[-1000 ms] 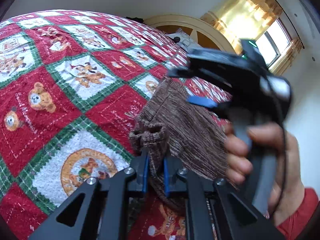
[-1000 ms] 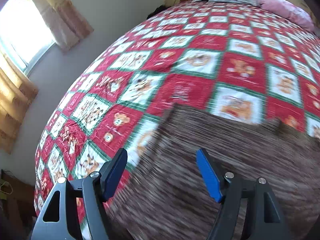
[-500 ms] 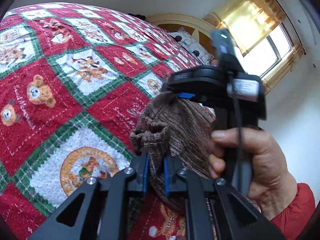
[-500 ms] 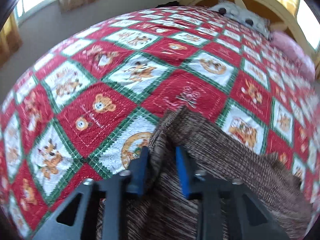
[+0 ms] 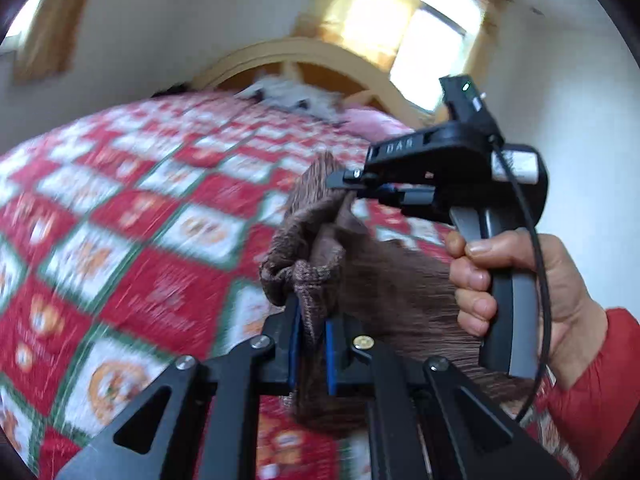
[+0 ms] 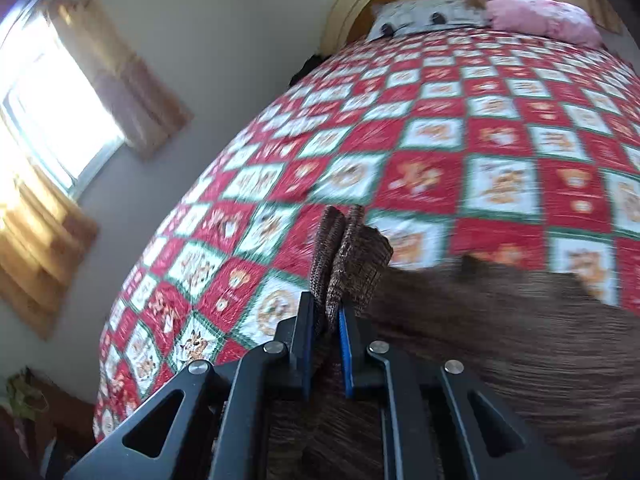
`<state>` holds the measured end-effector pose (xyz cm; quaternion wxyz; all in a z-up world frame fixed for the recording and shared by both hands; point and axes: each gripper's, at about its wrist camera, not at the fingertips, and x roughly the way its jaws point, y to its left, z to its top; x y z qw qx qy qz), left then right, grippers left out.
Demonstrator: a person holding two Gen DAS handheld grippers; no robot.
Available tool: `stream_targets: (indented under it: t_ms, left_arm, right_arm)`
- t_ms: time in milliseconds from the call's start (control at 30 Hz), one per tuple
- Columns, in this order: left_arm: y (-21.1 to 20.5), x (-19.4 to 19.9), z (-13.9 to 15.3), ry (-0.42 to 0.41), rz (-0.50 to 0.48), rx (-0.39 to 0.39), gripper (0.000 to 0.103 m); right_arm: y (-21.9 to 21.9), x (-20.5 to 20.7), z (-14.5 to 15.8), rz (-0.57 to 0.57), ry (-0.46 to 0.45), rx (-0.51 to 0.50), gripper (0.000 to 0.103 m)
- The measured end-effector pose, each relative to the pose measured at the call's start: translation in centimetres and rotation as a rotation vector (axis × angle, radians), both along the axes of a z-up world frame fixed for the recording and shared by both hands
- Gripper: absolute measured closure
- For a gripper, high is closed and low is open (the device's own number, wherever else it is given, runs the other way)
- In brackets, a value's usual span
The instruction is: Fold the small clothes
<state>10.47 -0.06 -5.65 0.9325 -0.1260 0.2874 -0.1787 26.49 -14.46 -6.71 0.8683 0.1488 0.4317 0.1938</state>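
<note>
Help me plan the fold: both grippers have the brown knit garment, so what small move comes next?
Probably draw the two apart to stretch the brown knit garment: it bunches between the left gripper and the closing right gripper, above the red patchwork quilt.

The garment [image 5: 384,280] was a brown, ribbed knit, bunched and lifted above the quilt [image 5: 160,280]. One gathered edge was pinched upright between blue pads; the rest draped downward in loose folds.
</note>
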Motion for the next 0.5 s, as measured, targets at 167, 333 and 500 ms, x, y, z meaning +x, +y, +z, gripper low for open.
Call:
stream_targets:
  t_ms: [167,333,500]
  left_arm:
    - [-5.5,-0.4,2.6,-0.081,-0.159,0.045,0.093]
    - [-12.2,-1.9,3.0,-0.109,-0.316,0.094,0.093]
    - [-18.2,-2.9,1.2,-0.075,-0.44,0.174,0.093]
  right_arm:
    - [-8.8,-2.0,1.6,-0.095,-0.025,0.019,0.092]
    - [-16.2,-4.5,1.6,-0.16,-0.038,0.006,0.092]
    - [-22.3,-6.6,-0.9,-0.226,-0.014,0.025,0.093]
